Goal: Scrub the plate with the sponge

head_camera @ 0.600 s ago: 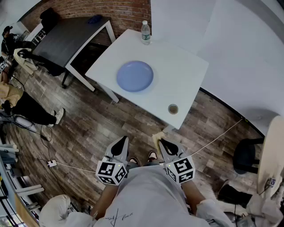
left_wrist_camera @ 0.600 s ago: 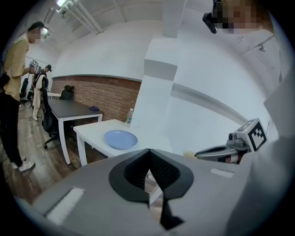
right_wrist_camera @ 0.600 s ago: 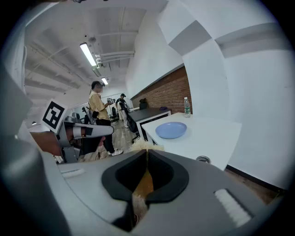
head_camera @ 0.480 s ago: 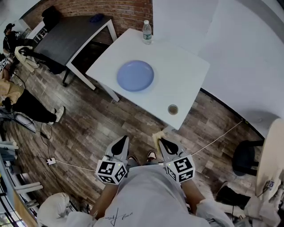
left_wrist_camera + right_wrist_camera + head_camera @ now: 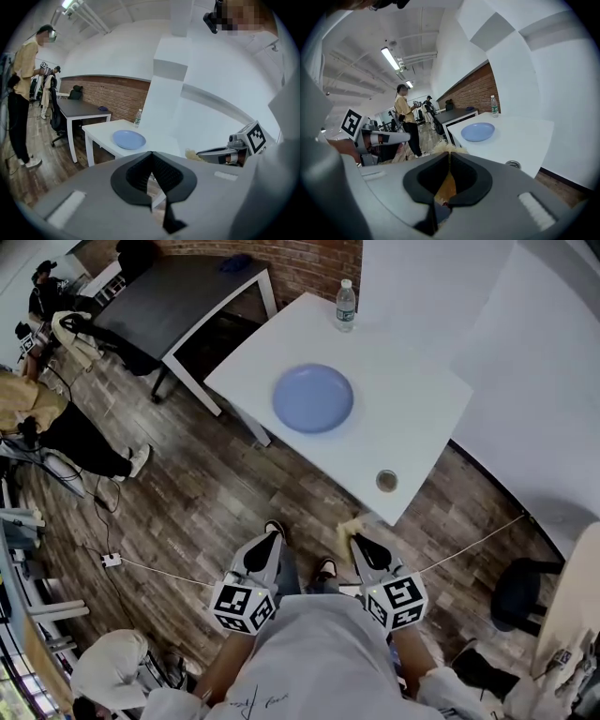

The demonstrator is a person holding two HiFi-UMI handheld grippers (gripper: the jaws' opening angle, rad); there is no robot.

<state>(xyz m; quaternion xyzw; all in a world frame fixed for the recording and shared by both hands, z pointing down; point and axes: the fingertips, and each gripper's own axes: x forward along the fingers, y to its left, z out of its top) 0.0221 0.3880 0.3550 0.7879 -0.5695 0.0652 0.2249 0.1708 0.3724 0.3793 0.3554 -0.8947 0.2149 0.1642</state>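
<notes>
A round blue plate point(image 5: 313, 397) lies on the white table point(image 5: 412, 399), far ahead of both grippers; it also shows as the plate point(image 5: 129, 139) and the plate point(image 5: 477, 131) in the gripper views. My right gripper point(image 5: 354, 540) is held close to the body, off the table's near corner, shut on a frayed yellowish sponge point(image 5: 348, 528). The sponge point(image 5: 446, 180) fills the slit between the right gripper's point(image 5: 449, 154) jaws. My left gripper point(image 5: 271, 540) hangs beside it over the wooden floor. In its own view the left gripper point(image 5: 151, 153) has its jaws pressed together with nothing between them.
A water bottle point(image 5: 346, 306) stands at the table's far corner, and a small round cup point(image 5: 386, 481) sits near its front corner. A dark table point(image 5: 178, 301) stands at the left with people point(image 5: 37, 418) beyond it. A cable point(image 5: 169, 573) crosses the floor; a black chair point(image 5: 520, 589) is at the right.
The head view has shifted, so the table and plate sit further right and slightly lower in the picture. Both grippers keep their pose at the body, the sponge still held.
</notes>
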